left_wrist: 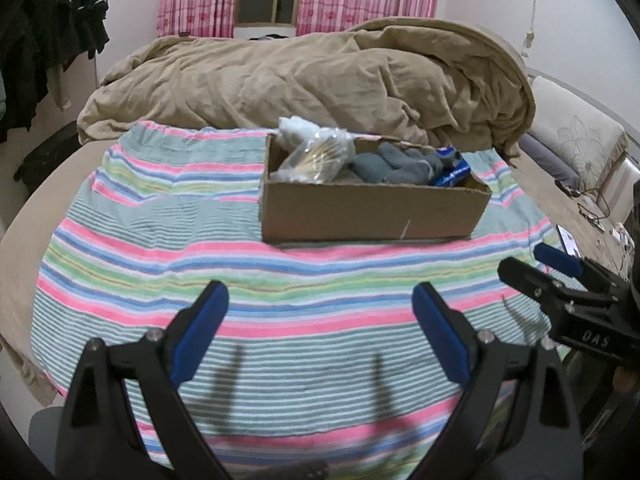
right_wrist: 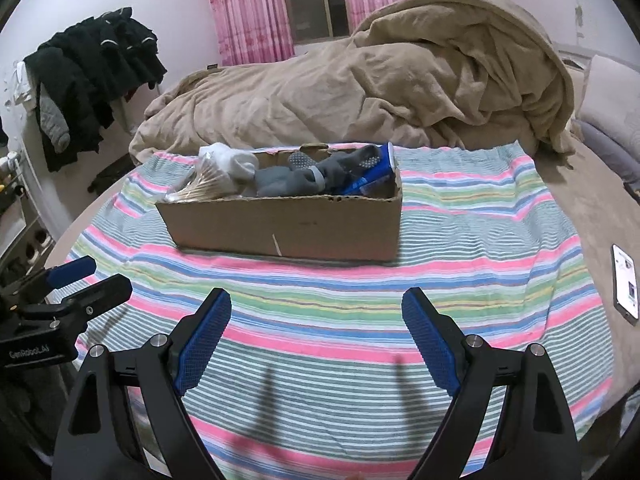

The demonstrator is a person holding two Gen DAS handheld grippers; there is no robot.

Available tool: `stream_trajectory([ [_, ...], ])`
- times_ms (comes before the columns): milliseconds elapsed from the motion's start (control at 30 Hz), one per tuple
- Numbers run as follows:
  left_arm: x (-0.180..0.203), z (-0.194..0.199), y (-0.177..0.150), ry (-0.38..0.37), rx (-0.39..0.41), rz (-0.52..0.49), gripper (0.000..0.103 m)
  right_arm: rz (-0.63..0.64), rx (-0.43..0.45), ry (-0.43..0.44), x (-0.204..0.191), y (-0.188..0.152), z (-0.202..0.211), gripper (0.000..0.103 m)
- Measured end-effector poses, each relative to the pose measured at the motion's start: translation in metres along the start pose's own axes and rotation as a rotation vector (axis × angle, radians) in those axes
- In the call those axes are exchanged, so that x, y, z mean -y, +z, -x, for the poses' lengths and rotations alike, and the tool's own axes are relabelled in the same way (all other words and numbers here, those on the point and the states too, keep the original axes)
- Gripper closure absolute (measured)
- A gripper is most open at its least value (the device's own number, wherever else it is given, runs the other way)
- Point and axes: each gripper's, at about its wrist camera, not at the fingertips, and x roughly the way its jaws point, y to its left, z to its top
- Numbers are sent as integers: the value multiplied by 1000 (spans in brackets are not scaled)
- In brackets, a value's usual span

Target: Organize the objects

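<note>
A brown cardboard box [left_wrist: 372, 216] [right_wrist: 288, 226] stands on a striped towel [left_wrist: 168, 216] [right_wrist: 480, 216] on the bed. Inside lie a clear bag of cotton swabs [left_wrist: 316, 158] [right_wrist: 204, 186], white socks [right_wrist: 236, 162], grey socks [left_wrist: 396, 162] [right_wrist: 304, 176] and a blue packet [left_wrist: 450, 170] [right_wrist: 372, 176]. My left gripper [left_wrist: 320, 300] is open and empty above the towel, short of the box. My right gripper [right_wrist: 316, 304] is open and empty too, also short of the box. Each gripper shows at the edge of the other's view [left_wrist: 532, 268] [right_wrist: 100, 276].
A crumpled tan blanket [left_wrist: 304, 76] [right_wrist: 360, 80] lies behind the box. A phone [right_wrist: 626, 284] [left_wrist: 568, 240] lies on the bed at the right, with cables [left_wrist: 596, 204] beyond it. Dark clothes [right_wrist: 92, 68] hang at the left. Pink curtains [right_wrist: 248, 8] cover the window.
</note>
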Motion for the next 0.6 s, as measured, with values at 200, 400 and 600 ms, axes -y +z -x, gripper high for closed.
stream_trajectory([
  [200,0,0,2,1,-3,-11,9,-8,-2,-3,3,0,-2,13],
  [400,0,-1,3,4,-2,-15,9,6,-2,1,1,0,-4,13],
  [600,-2,-2,3,5,1,-14,9,5,-5,-1,2,-2,-8,13],
])
